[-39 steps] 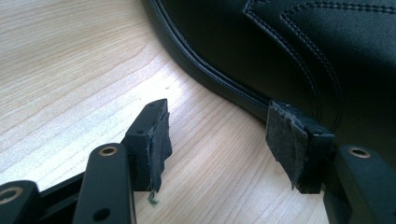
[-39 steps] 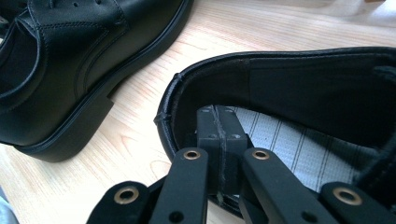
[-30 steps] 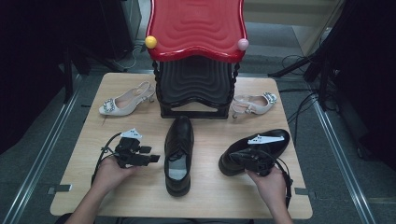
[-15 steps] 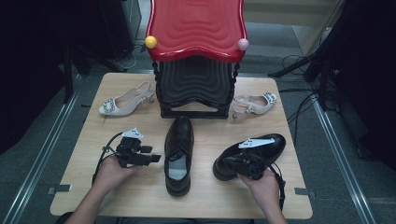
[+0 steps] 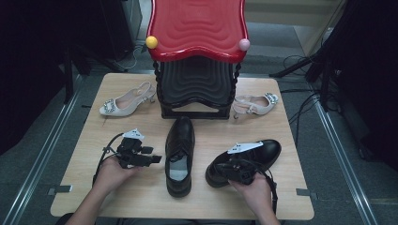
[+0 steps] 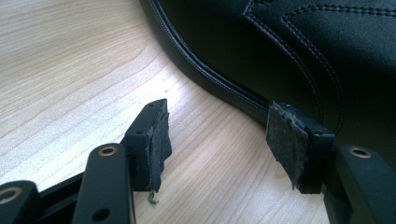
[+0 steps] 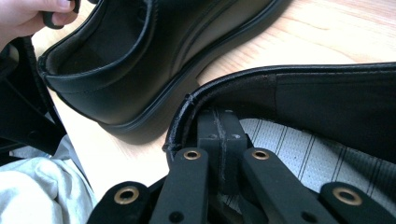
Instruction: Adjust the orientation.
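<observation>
Two black leather shoes lie on the wooden table [image 5: 84, 140]. One black shoe [image 5: 180, 140] rests in the middle, toe pointing away from me. My left gripper [image 5: 152, 159] sits just left of it, open, and in the left gripper view its jaws [image 6: 219, 135] frame bare wood beside the shoe's sole [image 6: 280, 51]. The second black shoe [image 5: 263, 152] lies at the right, heel toward the middle shoe. My right gripper [image 5: 231, 169] is shut on the heel collar of this shoe [image 7: 327, 93], jaws [image 7: 219, 126] pressed together inside the opening. The middle shoe [image 7: 140, 56] lies close beyond.
A red-topped black shoe rack [image 5: 197, 33] stands at the table's far middle. A beige jewelled heel [image 5: 124, 99] lies left of it, its twin [image 5: 256, 104] right of it. Cables trail from both grippers. Dark stands and cables surround the table.
The right hand has slid the right black shoe leftward, toward the middle shoe. The left hand and its gripper have stayed put.
</observation>
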A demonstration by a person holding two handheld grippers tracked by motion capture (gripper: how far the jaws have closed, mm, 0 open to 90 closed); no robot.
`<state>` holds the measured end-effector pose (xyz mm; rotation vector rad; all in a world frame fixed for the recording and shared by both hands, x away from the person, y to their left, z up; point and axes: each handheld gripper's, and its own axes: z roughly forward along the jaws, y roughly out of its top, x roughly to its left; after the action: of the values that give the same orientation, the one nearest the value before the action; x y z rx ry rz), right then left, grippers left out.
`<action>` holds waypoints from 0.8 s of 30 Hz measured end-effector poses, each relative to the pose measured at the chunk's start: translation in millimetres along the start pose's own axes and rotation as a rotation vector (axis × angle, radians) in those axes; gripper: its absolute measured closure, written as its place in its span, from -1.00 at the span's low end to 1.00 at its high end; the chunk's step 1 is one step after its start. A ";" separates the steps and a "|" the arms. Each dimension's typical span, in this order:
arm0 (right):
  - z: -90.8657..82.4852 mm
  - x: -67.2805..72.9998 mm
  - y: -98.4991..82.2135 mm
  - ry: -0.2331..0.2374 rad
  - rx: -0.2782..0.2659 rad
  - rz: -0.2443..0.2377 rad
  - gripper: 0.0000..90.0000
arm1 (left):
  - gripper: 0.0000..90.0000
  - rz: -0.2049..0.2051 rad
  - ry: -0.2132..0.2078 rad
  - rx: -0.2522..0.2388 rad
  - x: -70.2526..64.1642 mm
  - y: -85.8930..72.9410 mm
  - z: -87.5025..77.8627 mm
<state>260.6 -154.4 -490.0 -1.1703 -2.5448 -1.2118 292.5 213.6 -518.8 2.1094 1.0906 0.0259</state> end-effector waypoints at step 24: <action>-58.8 -17.7 -1.1 -0.111 -0.184 -0.003 1.00 | -0.12 -0.001 0.003 -0.008 2.6 0.3 -2.3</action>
<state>258.9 -206.4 -457.3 -1.3060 -2.5578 -1.4470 293.6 216.8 -517.8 2.1023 1.0922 0.0330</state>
